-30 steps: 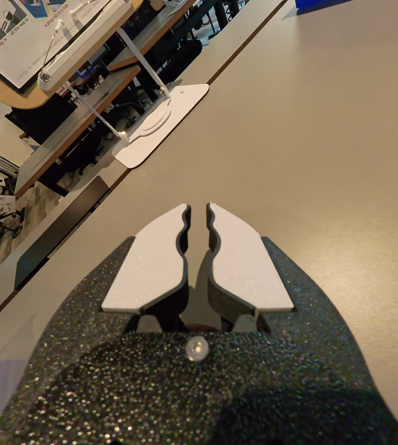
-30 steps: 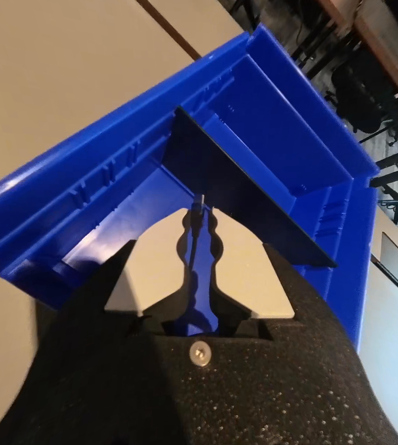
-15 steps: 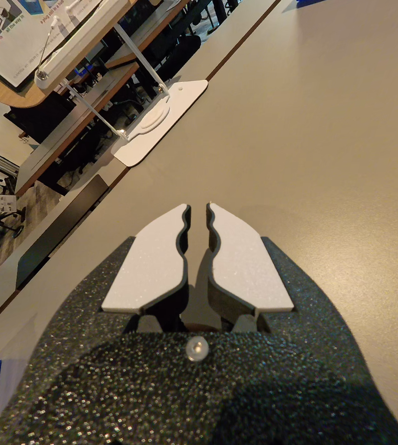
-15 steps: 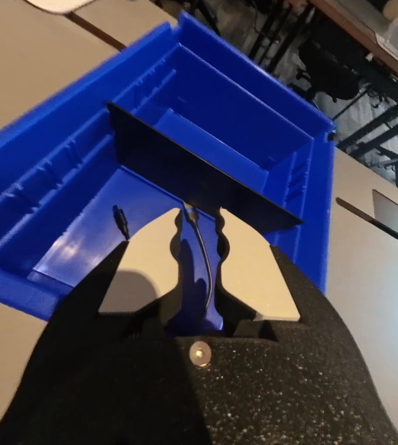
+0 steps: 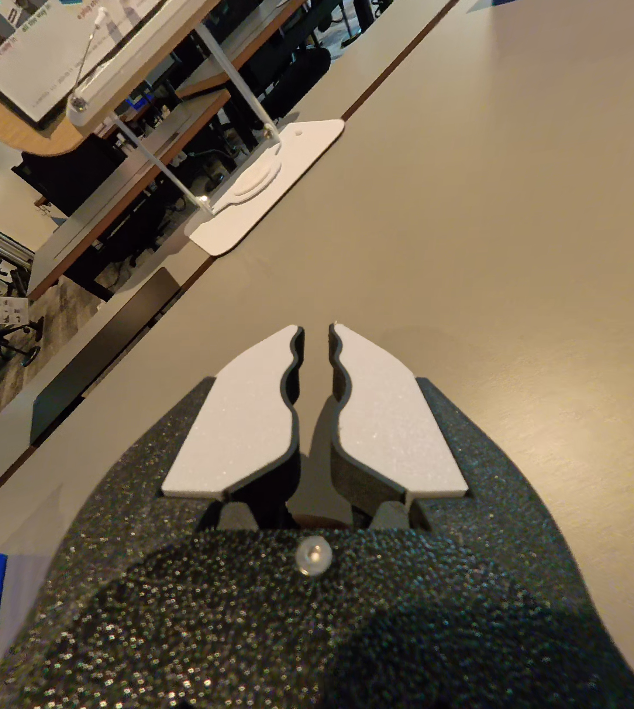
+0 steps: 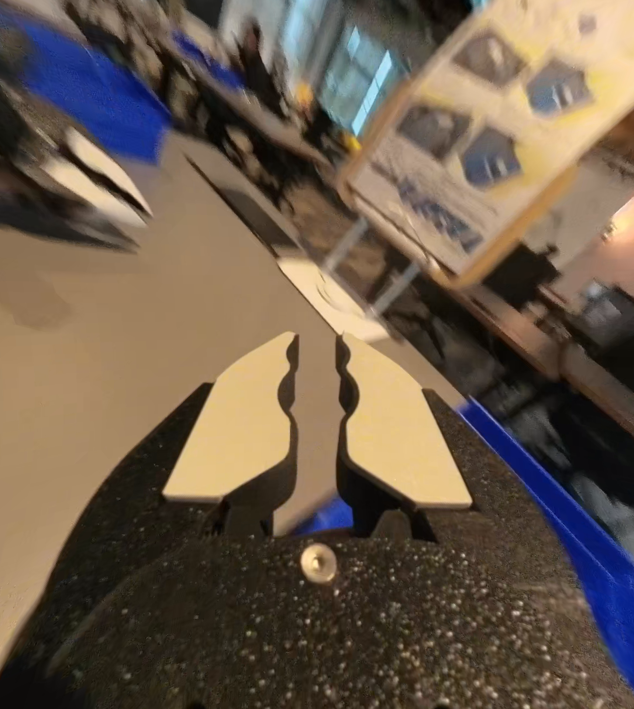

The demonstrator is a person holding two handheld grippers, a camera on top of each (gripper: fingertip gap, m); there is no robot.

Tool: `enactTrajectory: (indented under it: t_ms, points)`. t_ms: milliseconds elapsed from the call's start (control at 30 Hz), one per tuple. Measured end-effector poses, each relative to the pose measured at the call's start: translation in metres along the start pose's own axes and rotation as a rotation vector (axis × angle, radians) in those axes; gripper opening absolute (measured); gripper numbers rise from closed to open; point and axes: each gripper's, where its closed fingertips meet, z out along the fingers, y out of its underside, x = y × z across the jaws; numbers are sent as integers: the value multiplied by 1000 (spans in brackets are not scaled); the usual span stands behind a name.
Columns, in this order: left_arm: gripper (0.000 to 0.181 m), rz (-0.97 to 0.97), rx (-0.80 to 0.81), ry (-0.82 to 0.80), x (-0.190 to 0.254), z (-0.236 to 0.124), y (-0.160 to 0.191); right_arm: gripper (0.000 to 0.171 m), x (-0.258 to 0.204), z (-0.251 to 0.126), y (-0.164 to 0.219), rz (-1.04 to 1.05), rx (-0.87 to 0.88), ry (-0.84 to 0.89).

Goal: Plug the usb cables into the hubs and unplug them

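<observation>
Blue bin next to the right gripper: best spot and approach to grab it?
On the blue bin, probably the thin rim, from above, one finger each side of the wall: the only narrow edge showing. The right gripper sits beside it, empty, slightly open.

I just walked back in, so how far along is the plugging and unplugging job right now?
Nothing shows as done: no cable or hub appears in either view. Nothing is in hand. The left tool hangs open and empty over the bare table, and the right tool is open and empty too, its blurred view pointing across the table with a blue bin edge beside it. All the plugging and unplugging is left, as far as these views tell.
</observation>
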Motion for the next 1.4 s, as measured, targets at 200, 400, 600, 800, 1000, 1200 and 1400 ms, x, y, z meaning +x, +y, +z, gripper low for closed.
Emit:
enactTrajectory:
  t_ms: [200, 400, 600, 800, 1000, 1200, 1400]
  points:
    - [12, -108, 16, -94, -32, -17, 2, 10, -110, 54, -52, 152, 165, -171]
    - [11, -178, -3, -306, -86, -71, 12, 0, -144, 99, -4, 331, -35, -82]
    - [16, -475, -38, -480, -148, -154, 48, 0, -158, 110, 22, 477, -113, -165]
    - [28, -518, -239, -727, -239, -248, 91, 0, -159, 110, 22, 479, -112, -179]
    - [53, -751, -603, -659, -288, -258, 197, 0, -164, 109, 22, 455, -117, -200]
    - [47, -765, -668, -634, -304, -239, 228, 0, -168, 109, 21, 433, -123, -219]
    - [1, -797, -714, -519, -299, -220, 241, 0, -169, 108, 20, 429, -119, -224]
